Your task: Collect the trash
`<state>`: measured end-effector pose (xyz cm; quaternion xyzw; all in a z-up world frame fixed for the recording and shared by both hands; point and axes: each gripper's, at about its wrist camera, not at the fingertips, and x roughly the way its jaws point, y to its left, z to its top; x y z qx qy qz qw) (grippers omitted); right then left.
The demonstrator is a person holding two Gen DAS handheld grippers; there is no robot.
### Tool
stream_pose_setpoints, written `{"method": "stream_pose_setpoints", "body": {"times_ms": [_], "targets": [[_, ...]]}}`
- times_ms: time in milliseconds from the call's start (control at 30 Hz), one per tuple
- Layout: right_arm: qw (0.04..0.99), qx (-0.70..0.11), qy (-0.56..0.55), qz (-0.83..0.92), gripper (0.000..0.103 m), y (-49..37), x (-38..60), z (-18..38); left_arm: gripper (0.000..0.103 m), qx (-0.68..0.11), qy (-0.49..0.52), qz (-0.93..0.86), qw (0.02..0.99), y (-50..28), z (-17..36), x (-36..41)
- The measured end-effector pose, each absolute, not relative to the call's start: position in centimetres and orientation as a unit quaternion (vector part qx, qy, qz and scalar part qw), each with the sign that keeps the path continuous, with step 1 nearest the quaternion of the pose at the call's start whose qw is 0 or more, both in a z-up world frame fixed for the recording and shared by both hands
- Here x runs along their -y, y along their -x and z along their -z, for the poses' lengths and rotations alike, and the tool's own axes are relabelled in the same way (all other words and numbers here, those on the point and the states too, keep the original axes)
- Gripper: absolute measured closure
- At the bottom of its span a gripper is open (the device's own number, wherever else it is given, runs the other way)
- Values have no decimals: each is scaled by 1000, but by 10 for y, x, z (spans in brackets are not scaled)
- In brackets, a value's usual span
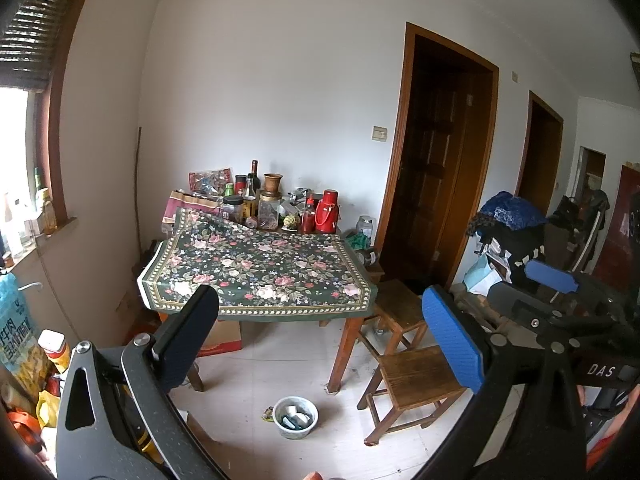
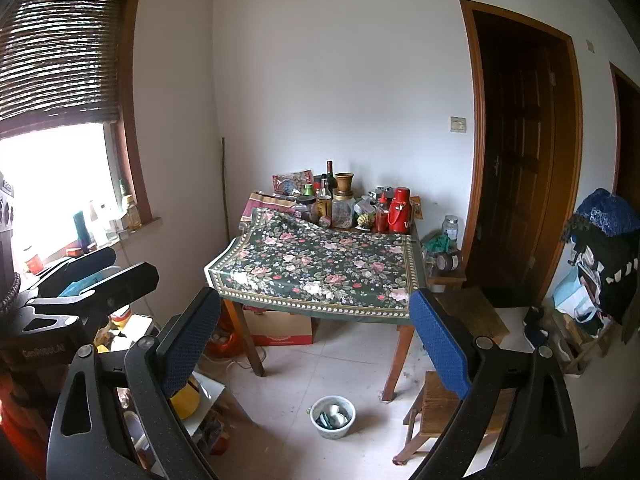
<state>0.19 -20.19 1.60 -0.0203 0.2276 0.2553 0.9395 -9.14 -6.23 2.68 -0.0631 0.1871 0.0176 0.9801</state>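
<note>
Tablecloth (image 2: 320, 264): floral, smooth, slightly glossy.
Stool (image 1: 416, 380): worn brown wood.
Floor (image 1: 256, 376): pale tile.
Finger pads (image 2: 440, 344): textured blue.
Thermos (image 2: 400, 210): glossy red.

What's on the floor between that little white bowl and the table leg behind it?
Nothing: between the white bowl and the table leg there is only bare pale floor tile, plain in the right wrist view. In the left wrist view, a small scrap lies against the bowl's other side.

The surface (image 2: 320, 268) was bare over its front and middle, its back edge crowded with bottles (image 2: 326, 196) and a red flask (image 2: 400, 210). On open floor before it stood a bowl (image 2: 333, 416); wooden stools (image 1: 416, 380) blocked the right side.
</note>
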Motion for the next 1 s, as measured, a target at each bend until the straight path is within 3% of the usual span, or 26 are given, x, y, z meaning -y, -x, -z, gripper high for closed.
{"method": "stream_pose_setpoints", "body": {"times_ms": [1000], "targets": [[940, -235, 12, -246, 9, -7, 200, -14, 1, -188, 66, -17, 980, 88, -29, 70]]}}
